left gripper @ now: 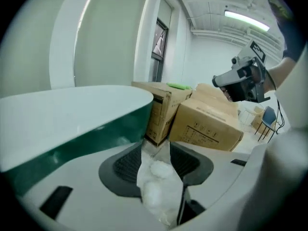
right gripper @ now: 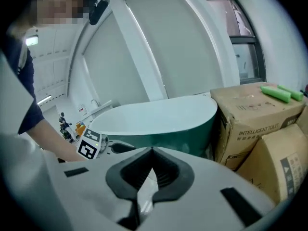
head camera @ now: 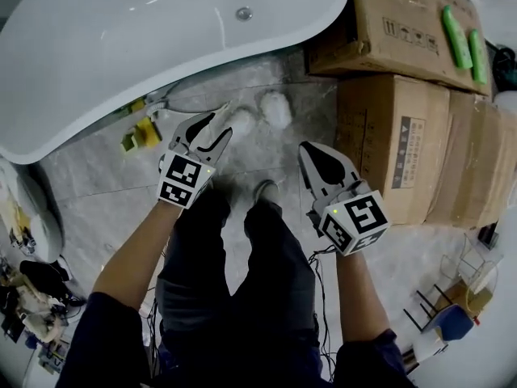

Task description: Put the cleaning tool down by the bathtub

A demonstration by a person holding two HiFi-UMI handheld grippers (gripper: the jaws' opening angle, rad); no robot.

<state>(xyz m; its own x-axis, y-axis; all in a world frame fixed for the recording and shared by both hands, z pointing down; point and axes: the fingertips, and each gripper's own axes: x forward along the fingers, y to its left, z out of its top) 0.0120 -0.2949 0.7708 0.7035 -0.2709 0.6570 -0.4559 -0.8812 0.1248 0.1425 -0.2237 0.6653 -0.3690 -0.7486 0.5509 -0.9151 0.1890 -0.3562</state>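
Two white fluffy puffs (head camera: 275, 108) lie on the floor beside the bathtub (head camera: 121, 47). Left gripper (head camera: 226, 120): jaws narrowly parted, gripping nothing. Right gripper (head camera: 305, 152): jaws closed, empty.

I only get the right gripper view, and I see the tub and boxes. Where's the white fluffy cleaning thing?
Observer: Head view shows two white fluffy lumps on the floor beside the bathtub, right at the left gripper's tips.
Operator: Is it holding them?
Observer: Left gripper view shows its fingers apart, fluff in the gap; touching or not, unclear.
Operator: And my gripper?
Observer: From above, the right gripper hangs over the floor beside the boxes.
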